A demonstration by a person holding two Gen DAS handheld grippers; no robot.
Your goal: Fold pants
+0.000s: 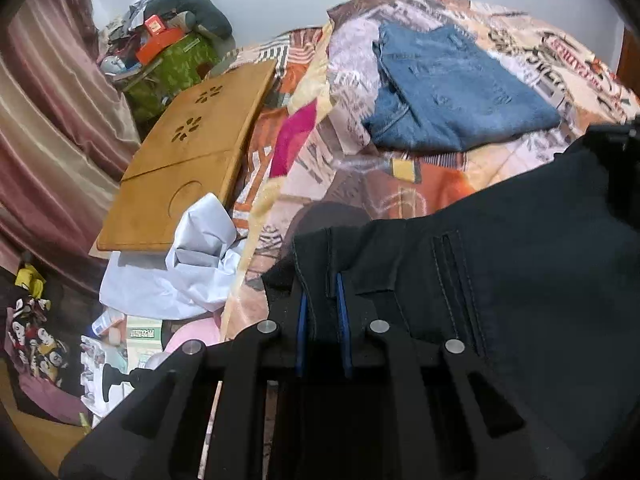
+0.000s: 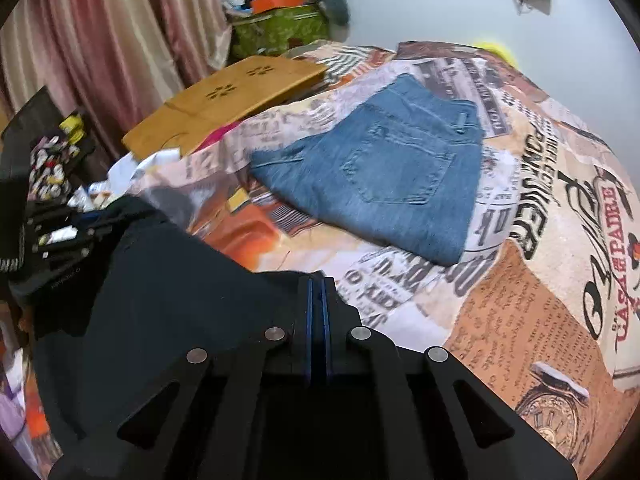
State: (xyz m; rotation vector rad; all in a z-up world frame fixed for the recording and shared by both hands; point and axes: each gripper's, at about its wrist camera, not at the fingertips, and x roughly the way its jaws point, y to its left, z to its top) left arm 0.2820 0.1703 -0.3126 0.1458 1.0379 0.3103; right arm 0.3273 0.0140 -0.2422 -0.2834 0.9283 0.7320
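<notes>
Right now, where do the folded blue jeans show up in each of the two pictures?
Left wrist view: the folded blue jeans lie upper right on the patterned bedspread, beyond the dark pants.
Right wrist view: the jeans lie near the centre, back pocket up, past the dark pants.
Shared landmark: the wooden lap tray, left of the jeans in both.

Pale wall [image 2: 420,8], striped curtain [image 2: 104,20], printed bedspread [image 2: 560,240]
</notes>
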